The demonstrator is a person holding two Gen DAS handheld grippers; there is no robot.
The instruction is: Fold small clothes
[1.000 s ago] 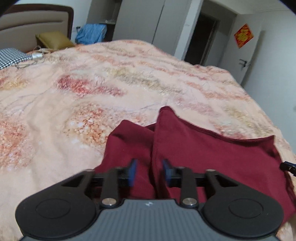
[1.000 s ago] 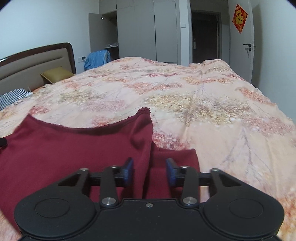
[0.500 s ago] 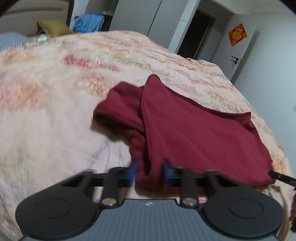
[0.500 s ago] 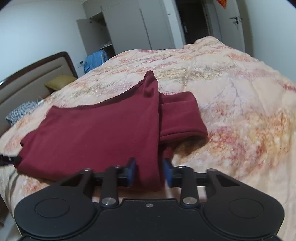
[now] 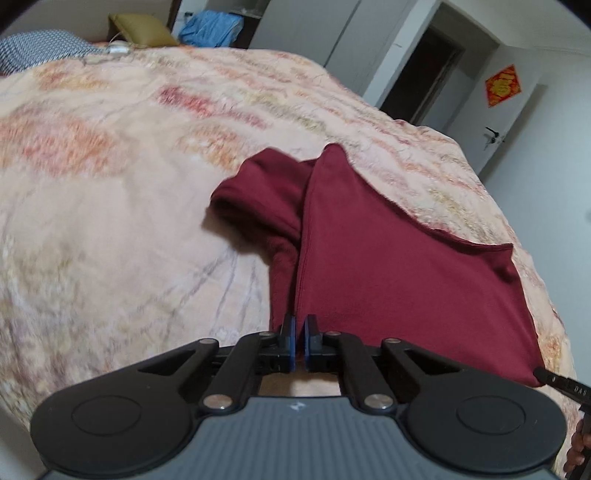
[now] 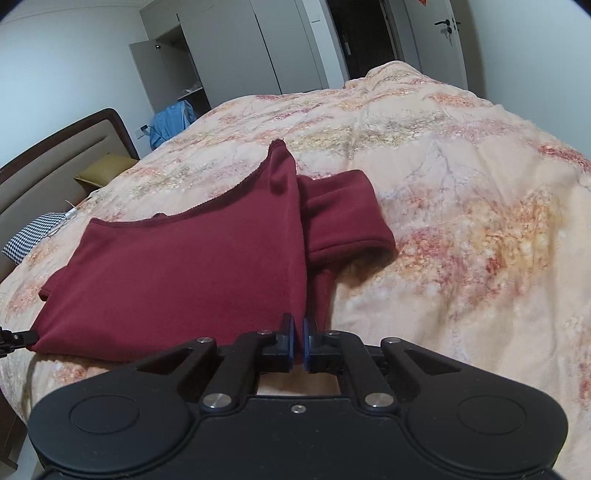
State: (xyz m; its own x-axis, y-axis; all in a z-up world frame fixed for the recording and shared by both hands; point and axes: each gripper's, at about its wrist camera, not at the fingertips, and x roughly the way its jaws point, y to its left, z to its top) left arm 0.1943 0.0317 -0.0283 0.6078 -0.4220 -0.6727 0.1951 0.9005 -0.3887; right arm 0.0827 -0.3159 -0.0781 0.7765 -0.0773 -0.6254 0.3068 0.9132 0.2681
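A dark red garment [image 5: 388, 266] lies on the floral bedspread [image 5: 110, 221], folded flat, with a sleeve [image 5: 258, 192] sticking out at its left. My left gripper [image 5: 299, 328] sits at the garment's near left corner, its jaws closing to a sliver with the cloth edge pinched between the blue pads. In the right wrist view the same garment [image 6: 184, 266] spreads to the left, with its other sleeve [image 6: 343, 214] at the right. My right gripper [image 6: 299, 328] is closing in the same way, pinching the near right corner. Each gripper's tip shows at the edge of the other's view.
At the head of the bed are a headboard [image 6: 55, 155], an olive pillow [image 5: 140, 29] and a checked pillow [image 5: 37, 48]. A blue cloth [image 5: 210, 31] hangs beyond them. Wardrobes [image 6: 240, 55] and a dark doorway [image 5: 421, 81] stand past the far side. The bed's near edge runs just under both grippers.
Both grippers drew back from over the garment to its near edge, and their jaws went from apart to nearly together on the cloth. Both views also rolled a little.
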